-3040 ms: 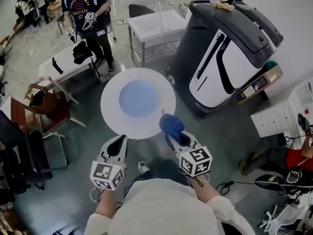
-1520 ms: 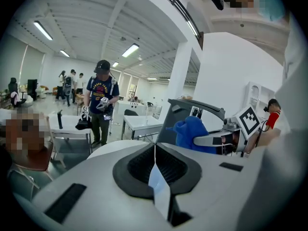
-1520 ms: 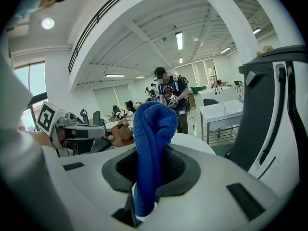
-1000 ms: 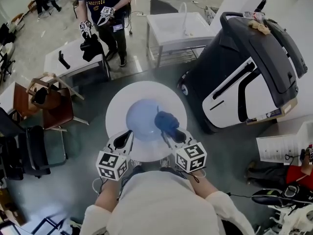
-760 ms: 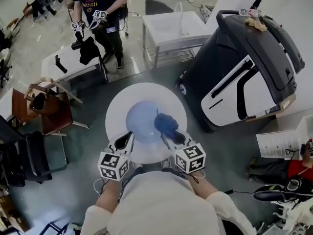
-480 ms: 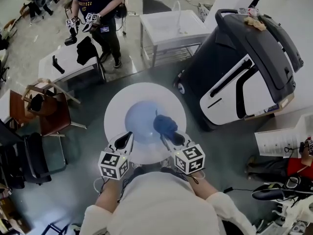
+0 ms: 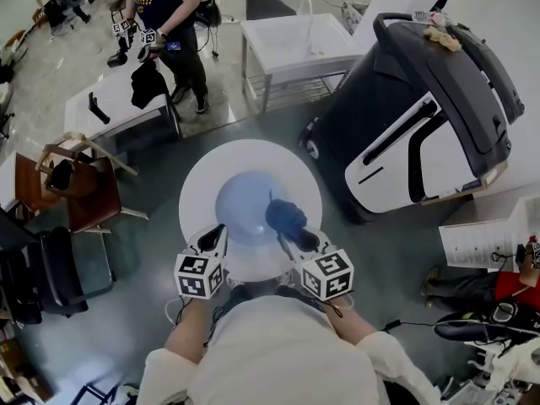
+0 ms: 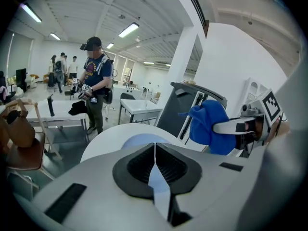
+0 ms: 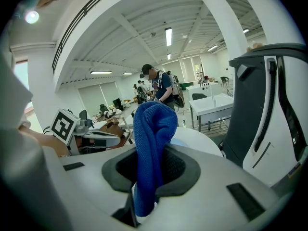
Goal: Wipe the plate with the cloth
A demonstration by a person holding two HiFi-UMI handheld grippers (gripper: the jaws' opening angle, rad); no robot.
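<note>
Now, step in hand: the person is working on the wipe itself, with the cloth already brought to the plate. Judging by how the 2 things lie, the wiping is looking begun or about to begin, not finished.
Plate point(image 7: 201, 188): it is hanging in the air above the floor point(image 7: 143, 251), just in front of the person, showing a white rim around a pale blue well.
Left gripper point(image 7: 216, 231): its 2 jaws are pressing together on the plate's near rim. In the left gripper view a thin pale sliver of that rim is showing between the pads. This 1 grip appears to be carrying the whole plate.
Right gripper point(image 7: 291, 233): its jaws are clamping the blue cloth point(image 7: 285, 214), which is bunching up past the tips in a thick fold.
Cloth on plate: the bunch is lying over the right side of the blue well. Whether it is actually pressing on the surface, the views are not settling.
Next move: it is probably calling for the right gripper to sweep the bunch across the well and out over the rim, while the left one is holding the plate steady against the push.
Risk: pressing hard far from the held edge is likely to be levering the plate in its thin grip.
</note>
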